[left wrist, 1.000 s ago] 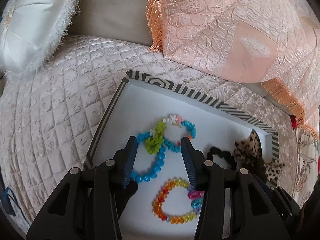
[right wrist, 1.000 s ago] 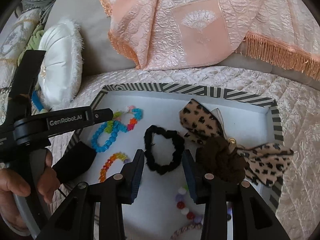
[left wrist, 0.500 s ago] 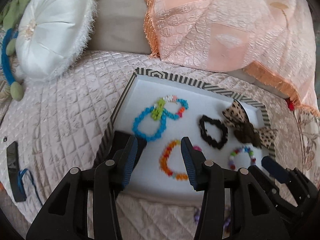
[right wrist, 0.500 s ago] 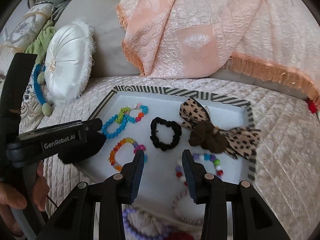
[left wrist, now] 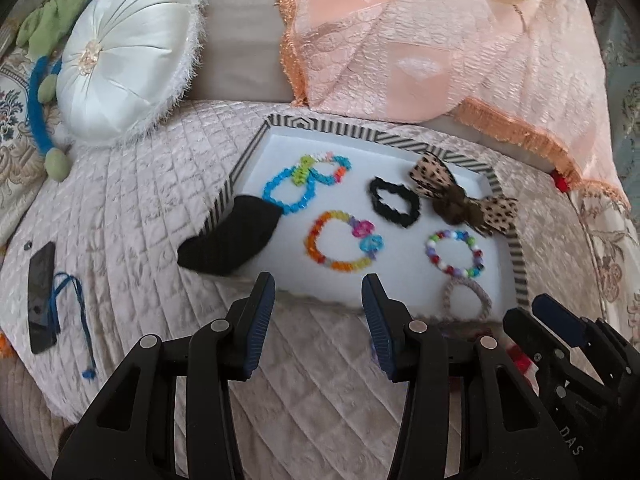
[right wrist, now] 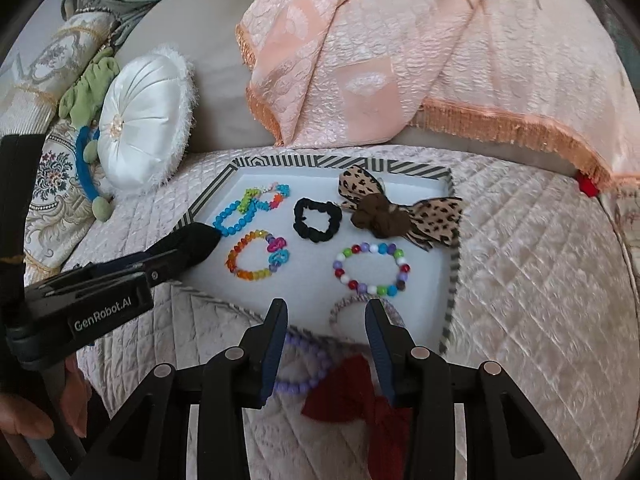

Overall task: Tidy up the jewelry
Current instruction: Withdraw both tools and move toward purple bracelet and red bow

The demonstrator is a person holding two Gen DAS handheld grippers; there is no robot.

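Note:
A white tray with a striped rim (left wrist: 320, 128) (right wrist: 320, 162) lies on the quilted bed. In it are a blue bead bracelet (left wrist: 286, 194) (right wrist: 234, 218), a rainbow bracelet (left wrist: 340, 246) (right wrist: 256, 256), a black scrunchie (left wrist: 394, 202) (right wrist: 316, 220), a leopard bow (left wrist: 460, 196) (right wrist: 400, 216), a mixed bead bracelet (left wrist: 456, 252) (right wrist: 372, 268) and a pale braided band (left wrist: 466, 300) (right wrist: 344, 308). A purple bead bracelet (right wrist: 304, 368) and a red bow (right wrist: 360, 396) lie on the quilt in front of the tray. My left gripper (left wrist: 318, 300) and right gripper (right wrist: 326, 320) are open and empty, near the tray's front edge.
A black cloth (left wrist: 228, 240) drapes over the tray's left rim. A white round cushion (left wrist: 124, 60) and a peach fringed throw (left wrist: 440, 40) lie behind. A dark phone with a blue cord (left wrist: 42, 296) lies on the quilt at left.
Both grippers have pulled back and up from over the tray, so the whole tray and the items in front of it now show. Both stay open and empty.

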